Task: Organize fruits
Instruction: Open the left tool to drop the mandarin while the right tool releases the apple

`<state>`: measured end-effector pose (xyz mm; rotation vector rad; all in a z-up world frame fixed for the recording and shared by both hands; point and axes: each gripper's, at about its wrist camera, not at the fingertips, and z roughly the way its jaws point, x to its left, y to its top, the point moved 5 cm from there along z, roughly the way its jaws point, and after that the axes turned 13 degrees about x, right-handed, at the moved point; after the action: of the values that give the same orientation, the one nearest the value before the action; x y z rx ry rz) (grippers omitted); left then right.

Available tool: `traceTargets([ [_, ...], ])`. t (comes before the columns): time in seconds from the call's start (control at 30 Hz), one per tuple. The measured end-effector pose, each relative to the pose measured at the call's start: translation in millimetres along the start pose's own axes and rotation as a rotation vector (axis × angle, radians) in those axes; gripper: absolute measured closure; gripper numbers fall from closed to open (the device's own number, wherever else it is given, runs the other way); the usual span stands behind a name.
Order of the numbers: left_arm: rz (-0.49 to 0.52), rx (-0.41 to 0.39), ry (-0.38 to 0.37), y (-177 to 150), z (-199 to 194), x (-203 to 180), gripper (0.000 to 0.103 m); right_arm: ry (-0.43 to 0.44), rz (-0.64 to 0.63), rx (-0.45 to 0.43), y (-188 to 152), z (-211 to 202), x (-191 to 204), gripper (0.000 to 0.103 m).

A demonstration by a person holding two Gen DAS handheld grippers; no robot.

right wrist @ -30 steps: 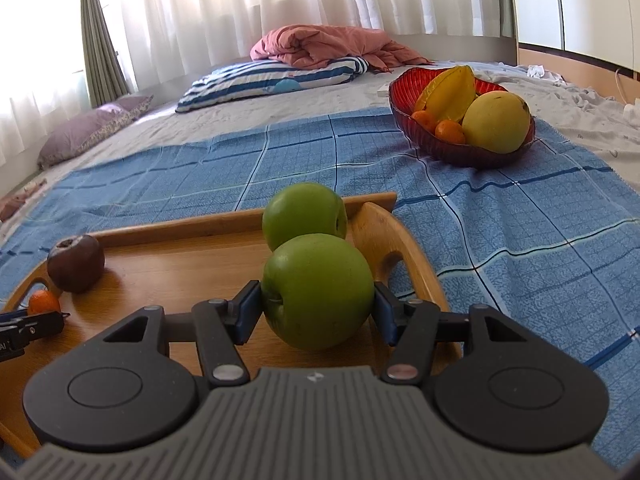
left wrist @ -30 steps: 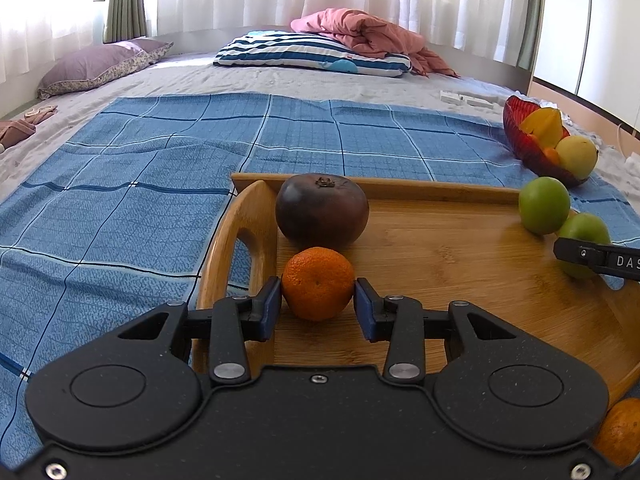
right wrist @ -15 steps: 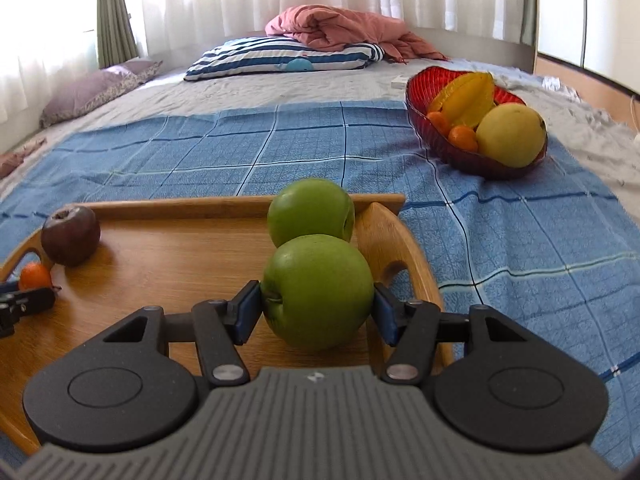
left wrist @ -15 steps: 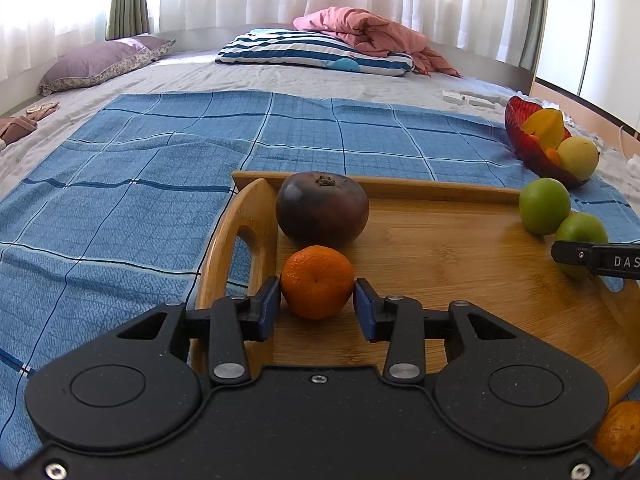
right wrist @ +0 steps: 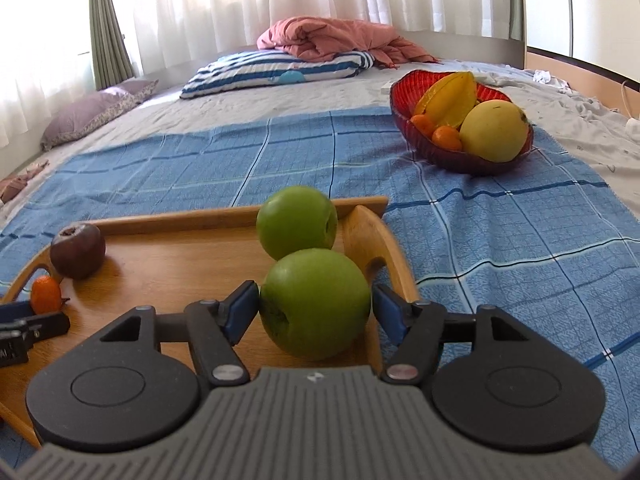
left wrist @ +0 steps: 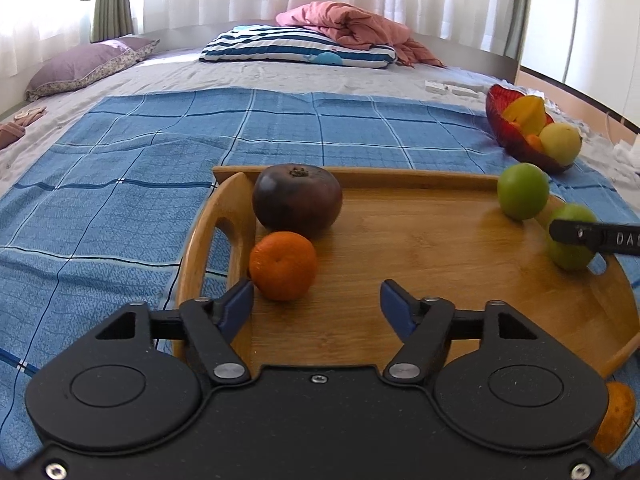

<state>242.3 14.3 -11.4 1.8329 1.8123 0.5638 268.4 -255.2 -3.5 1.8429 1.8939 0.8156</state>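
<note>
the left gripper (left wrist: 316,300) has just been opening its jaws, and now they stand wide apart. the orange (left wrist: 283,266) lies on the tray (left wrist: 420,264) just beside the left pad; if it touches the pad i cannot tell, and the right pad is well apart from it. behind the orange, touching it or almost, sits a dark fruit (left wrist: 297,200) in the far left corner of the tray, near the handle (left wrist: 230,232).

the right gripper (right wrist: 316,306) has also just been opening its jaws. the near apple (right wrist: 316,304) is between them and rests on the tray (right wrist: 180,248). a small gap shows at the right pad; at the left pad the apple is very close, and i cannot tell if it touches. the jaws do not clamp it. the far apple (right wrist: 297,222) stands behind it, touching it, near the right handle of the tray.

the tray lies on a blue checked blanket (left wrist: 120,184) on the bed. a red bowl (right wrist: 460,158) stands on the blanket, well apart from the tray, with a star fruit (right wrist: 450,100), a yellow fruit (right wrist: 494,130) and small oranges inside. a second orange (left wrist: 616,416) shows at the lower right edge of the left wrist view, partly hidden by the gripper body.
</note>
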Motion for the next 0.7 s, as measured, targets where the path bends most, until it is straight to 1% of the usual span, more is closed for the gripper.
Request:
traceTargets([
  [0.13,0.000,-0.006,-0.003,-4,-8,-1,0.024,0.018,0.014,-0.017,0,-8,-4,0.022],
  [0.37,-0.001,-0.023,-0.026,-12,-26,-1,0.017,0.036,0.034,-0.048,-7,-23,-6,0.018],
  [0.47,-0.008,-0.068,-0.036,-18,-40,-1,0.013,0.025,0.033,-0.084,-12,-35,-5,0.016],
  [0.53,-0.013,-0.105,-0.062,-23,-52,-1,0.009,0.025,0.031,-0.116,-16,-45,-3,0.013],
  [0.6,-0.015,-0.139,-0.089,-28,-64,0,0.007,0.030,0.023,-0.141,-21,-54,-1,0.013],
  [0.63,-0.015,-0.150,-0.096,-30,-69,0,0.004,0.028,0.017,-0.152,-25,-58,0,0.012],
  [0.7,-0.017,-0.171,-0.103,-36,-79,0,0.003,0.023,0.001,-0.176,-32,-66,4,0.010],
])
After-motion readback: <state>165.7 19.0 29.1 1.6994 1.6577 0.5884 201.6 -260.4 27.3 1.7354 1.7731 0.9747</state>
